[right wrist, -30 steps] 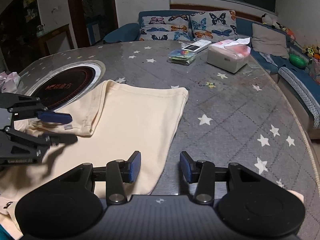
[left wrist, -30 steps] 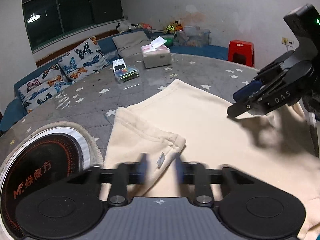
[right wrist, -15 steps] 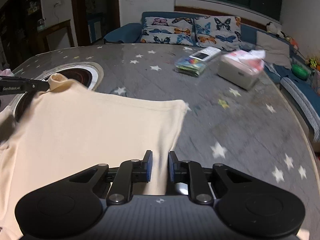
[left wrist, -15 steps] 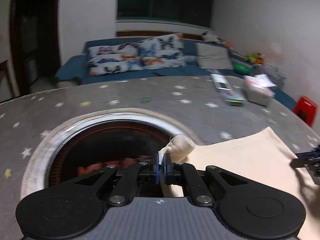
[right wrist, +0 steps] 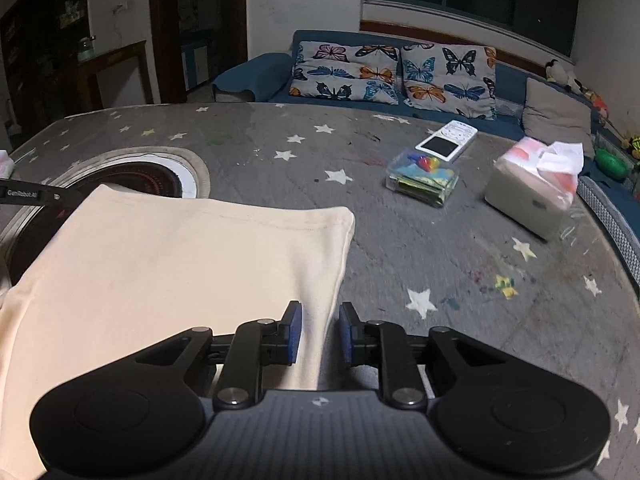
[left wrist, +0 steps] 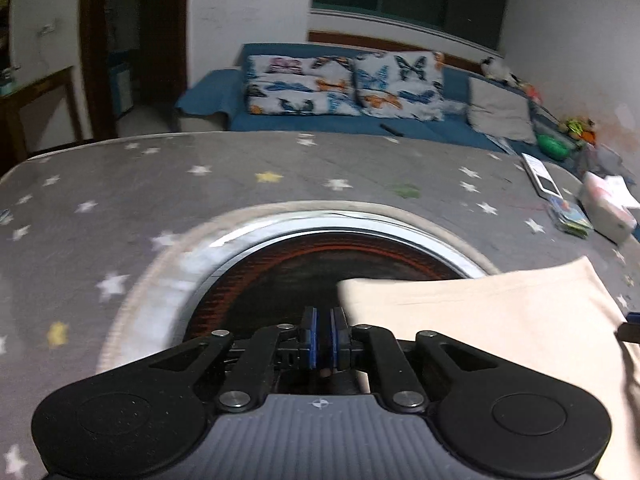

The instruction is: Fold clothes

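While the left gripper [left wrist: 323,334] hovers low with jaws closed, the right gripper [right wrist: 319,338] straddles the cream garment [right wrist: 180,264] edge, jaws parted.

"GenRobot.AI" is printed on the left claw [right wrist: 30,196].

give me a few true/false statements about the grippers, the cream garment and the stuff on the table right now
1. The left gripper has its pads nearly together. True.
2. The right gripper is shut tight. False: its pads stand apart, with the cream garment's edge between them.
3. The garment partly covers the round cooktop. True.
4. The tissue box sits on the garment. False: it stands on the bare star-print table cover.
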Demonstrator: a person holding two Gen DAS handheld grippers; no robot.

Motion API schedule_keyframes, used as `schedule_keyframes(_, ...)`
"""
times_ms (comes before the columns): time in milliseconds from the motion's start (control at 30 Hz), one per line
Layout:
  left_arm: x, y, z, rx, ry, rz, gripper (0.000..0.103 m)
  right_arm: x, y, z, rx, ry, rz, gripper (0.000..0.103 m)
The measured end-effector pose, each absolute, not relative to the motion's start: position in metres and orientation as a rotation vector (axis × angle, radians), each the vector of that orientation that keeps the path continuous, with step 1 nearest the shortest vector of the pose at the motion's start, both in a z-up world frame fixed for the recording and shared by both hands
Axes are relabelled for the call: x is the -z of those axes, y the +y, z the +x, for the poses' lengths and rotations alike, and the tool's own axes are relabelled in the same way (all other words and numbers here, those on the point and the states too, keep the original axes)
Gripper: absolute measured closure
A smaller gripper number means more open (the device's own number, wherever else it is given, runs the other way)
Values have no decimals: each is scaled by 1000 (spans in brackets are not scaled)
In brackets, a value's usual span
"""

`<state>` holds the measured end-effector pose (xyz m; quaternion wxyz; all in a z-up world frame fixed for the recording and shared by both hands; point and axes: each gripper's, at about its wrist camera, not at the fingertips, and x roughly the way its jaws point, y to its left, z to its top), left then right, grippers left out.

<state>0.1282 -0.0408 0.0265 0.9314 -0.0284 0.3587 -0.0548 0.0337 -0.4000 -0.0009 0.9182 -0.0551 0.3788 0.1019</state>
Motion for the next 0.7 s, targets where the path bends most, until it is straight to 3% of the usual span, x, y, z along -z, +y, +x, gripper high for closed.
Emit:
schedule_keyframes(67, -32, -26, 114, 92, 719, -74, 88, -5, -399, 24, -225, 772, -111, 78)
schedule_keyframes(133, -38, -10, 95, 53, 702, -68, 67, -10, -398, 11, -247, 761, -113, 67)
schedule_keyframes(333, -44, 32, 25, -90, 658, -58, 50, -18, -392, -44, -326, 748, -132, 51)
schedule_keyframes(500, -38, 49, -10, -132, 669, -90, 43, -11, -388, -80, -340, 748, -140, 41)
schedule_keyframes(700, -25, 49, -13, -140, 689, -110, 45, -3, -388, -95, -304, 735, -103, 29)
